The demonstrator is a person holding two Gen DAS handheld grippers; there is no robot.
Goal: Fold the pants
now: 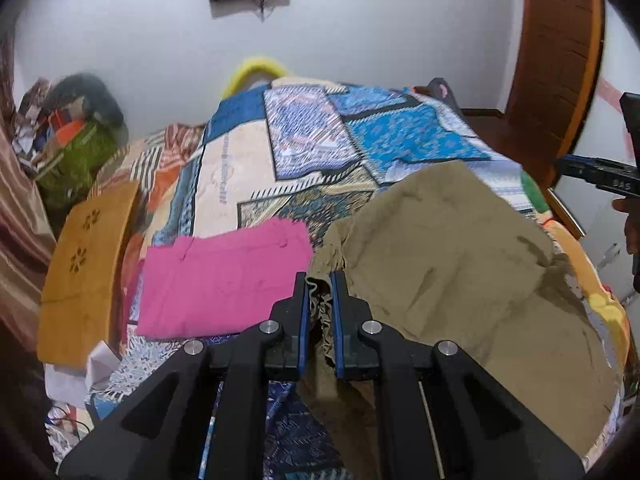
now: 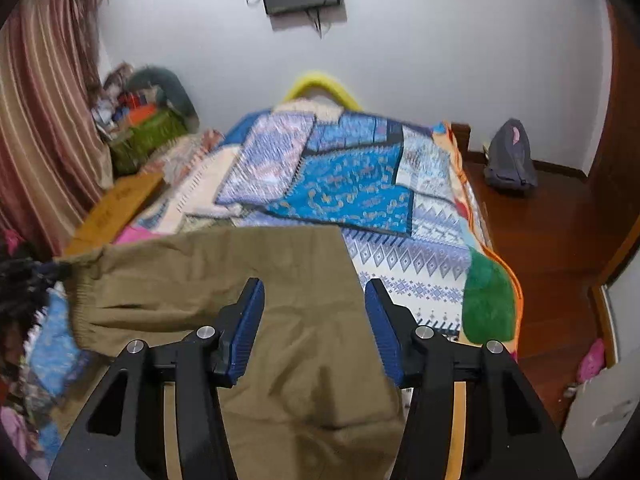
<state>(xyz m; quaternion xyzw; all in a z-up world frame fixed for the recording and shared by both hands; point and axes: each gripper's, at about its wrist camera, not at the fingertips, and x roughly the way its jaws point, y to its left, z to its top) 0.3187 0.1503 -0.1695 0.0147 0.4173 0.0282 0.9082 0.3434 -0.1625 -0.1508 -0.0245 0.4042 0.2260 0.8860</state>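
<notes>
Your left gripper [image 1: 320,292] pinches the gathered waistband of the pants [image 1: 440,264]; your right gripper [image 2: 314,312] stands open, nothing between the pads, pants spread just under it on the bed [image 2: 420,288]. One fold looks laid — more folding and squaring remain, beside that pink piece [image 1: 224,280].

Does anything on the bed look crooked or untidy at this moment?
Yes. The khaki pants lie crumpled and uneven, with the elastic waistband bunched between the left gripper's shut jaws. The folded pink garment beside them lies flat and neat.
</notes>
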